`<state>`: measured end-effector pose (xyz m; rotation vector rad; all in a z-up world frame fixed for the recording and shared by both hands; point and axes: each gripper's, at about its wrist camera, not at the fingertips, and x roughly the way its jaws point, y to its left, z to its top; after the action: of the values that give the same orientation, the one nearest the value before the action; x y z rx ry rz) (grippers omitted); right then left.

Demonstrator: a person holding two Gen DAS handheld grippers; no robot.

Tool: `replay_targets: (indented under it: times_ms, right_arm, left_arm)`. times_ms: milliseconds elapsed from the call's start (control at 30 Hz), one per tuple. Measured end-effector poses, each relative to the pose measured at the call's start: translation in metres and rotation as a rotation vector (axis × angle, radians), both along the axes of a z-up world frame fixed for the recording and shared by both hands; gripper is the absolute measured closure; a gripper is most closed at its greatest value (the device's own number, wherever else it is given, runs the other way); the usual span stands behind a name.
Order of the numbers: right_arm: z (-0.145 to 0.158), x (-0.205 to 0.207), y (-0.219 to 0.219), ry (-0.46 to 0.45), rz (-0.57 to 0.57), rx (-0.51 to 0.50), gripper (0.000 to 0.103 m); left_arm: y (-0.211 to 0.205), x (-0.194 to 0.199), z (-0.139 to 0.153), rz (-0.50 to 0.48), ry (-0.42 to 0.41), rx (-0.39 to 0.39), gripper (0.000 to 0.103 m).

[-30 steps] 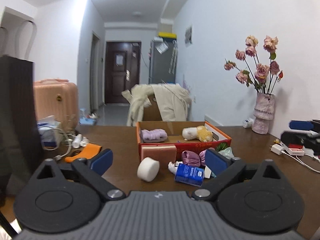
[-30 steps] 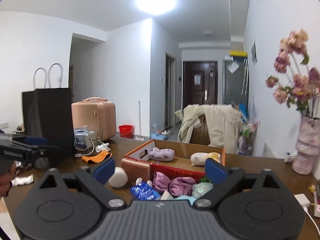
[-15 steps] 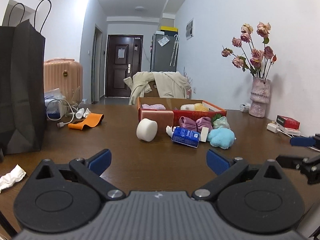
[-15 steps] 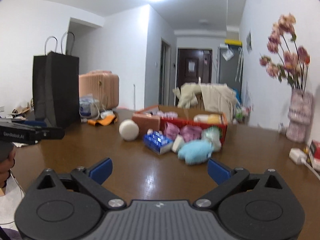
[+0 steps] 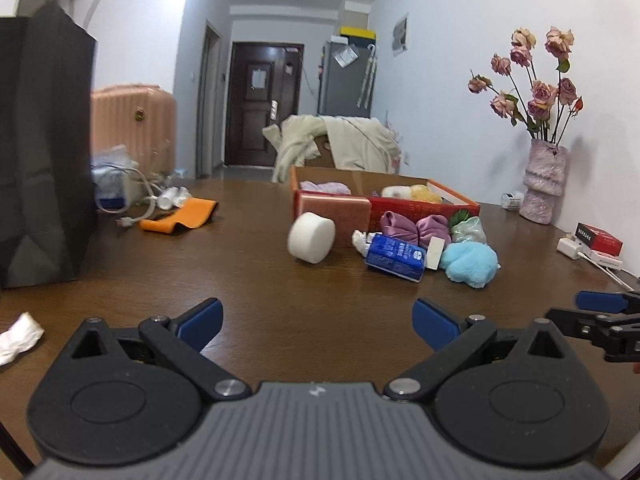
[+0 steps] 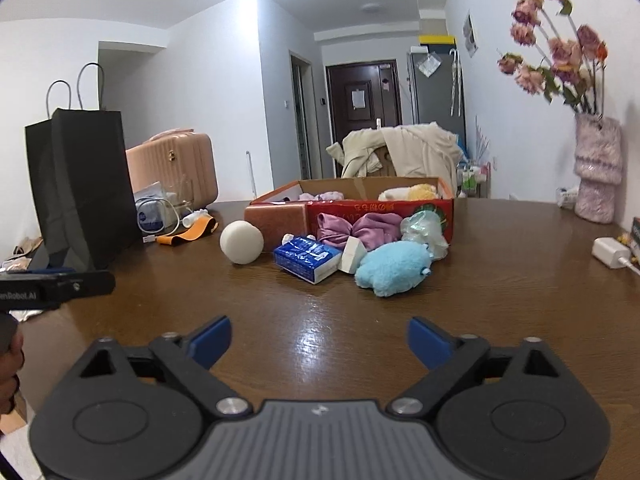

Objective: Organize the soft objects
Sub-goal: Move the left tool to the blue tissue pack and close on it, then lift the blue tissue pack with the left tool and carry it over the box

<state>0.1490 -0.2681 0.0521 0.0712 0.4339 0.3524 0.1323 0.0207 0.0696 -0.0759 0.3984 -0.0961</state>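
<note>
While the left view alone shows a crumpled tissue (image 5: 18, 338) near left, only the right view shows a hand (image 6: 8, 364). The fluffy blue plush (image 6: 390, 266) lies before the box (image 6: 380, 214). Both grippers (image 5: 318, 322) (image 6: 319, 340) stand spread, empty; the right's jaws just narrowed.

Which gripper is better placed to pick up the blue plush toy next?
Probably the right gripper: its open jaws face the blue plush toy almost straight ahead; for the left gripper it lies off to the right.
</note>
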Motion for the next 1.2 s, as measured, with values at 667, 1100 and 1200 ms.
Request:
replay_targets:
  times_ms: [667, 1100, 1200]
  right_arm:
    - [-0.024, 0.206, 0.031, 0.301, 0.010, 0.262, 0.064]
    - [-0.051, 0.216, 0.021, 0.329, 0.036, 0.348, 0.078]
    - [-0.054, 0.223, 0.015, 0.360, 0.040, 0.396, 0.078]
  left_arm:
    - [-0.044, 0.229, -0.020, -0.211, 0.285, -0.115, 0.055]
    - [-0.040, 0.226, -0.043, -0.238, 0.253, -0.187, 0.074]
    - [-0.035, 0.227, -0.048, -0.250, 0.250, -0.228, 0.074]
